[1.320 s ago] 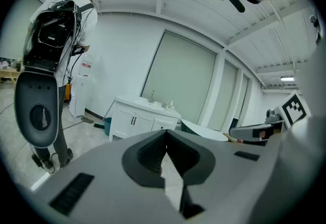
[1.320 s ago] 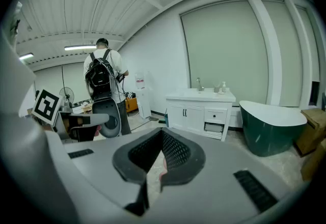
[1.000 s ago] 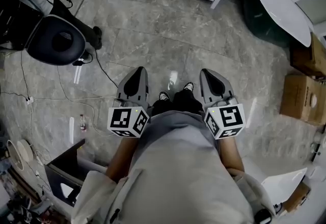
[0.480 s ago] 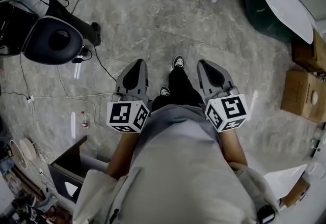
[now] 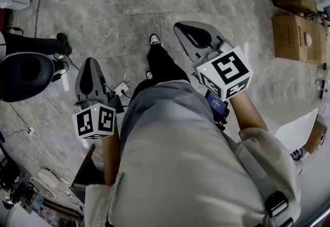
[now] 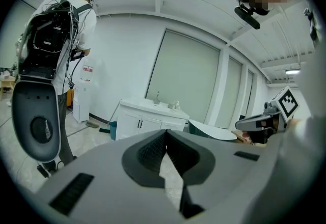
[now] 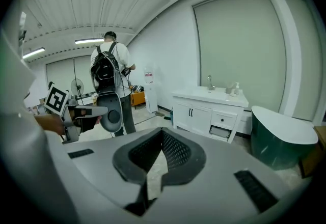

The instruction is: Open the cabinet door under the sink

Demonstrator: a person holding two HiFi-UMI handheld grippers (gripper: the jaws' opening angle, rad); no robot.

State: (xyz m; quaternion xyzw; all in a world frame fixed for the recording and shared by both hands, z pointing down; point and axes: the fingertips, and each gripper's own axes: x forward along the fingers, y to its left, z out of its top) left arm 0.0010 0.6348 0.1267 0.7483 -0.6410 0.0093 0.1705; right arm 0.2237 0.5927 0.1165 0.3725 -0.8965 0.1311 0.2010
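Note:
The white sink cabinet (image 6: 147, 120) stands across the room against the far wall, with a tap on top and two doors with dark handles (image 6: 139, 124). In the right gripper view the cabinet (image 7: 209, 113) shows its doors (image 7: 190, 112) flush and a drawer pulled a little out. My left gripper (image 5: 88, 62) hangs low at my left side, far from the cabinet. My right gripper (image 5: 179, 26) is held higher and further forward. On both the left gripper (image 6: 164, 132) and the right gripper (image 7: 163, 131) the jaws meet at the tips with nothing between them.
A person with a black backpack (image 7: 109, 73) stands left of the cabinet, beside a black office chair (image 5: 23, 74). A dark green tub (image 7: 280, 141) sits right of the cabinet. Cardboard boxes (image 5: 296, 35) lie at the right, and cables (image 5: 121, 88) trail over the marble floor.
The head view has swung, and the cabinet has slid out of its top edge. My left gripper dropped back and to the left; my right gripper rose forward. A foot stepped ahead.

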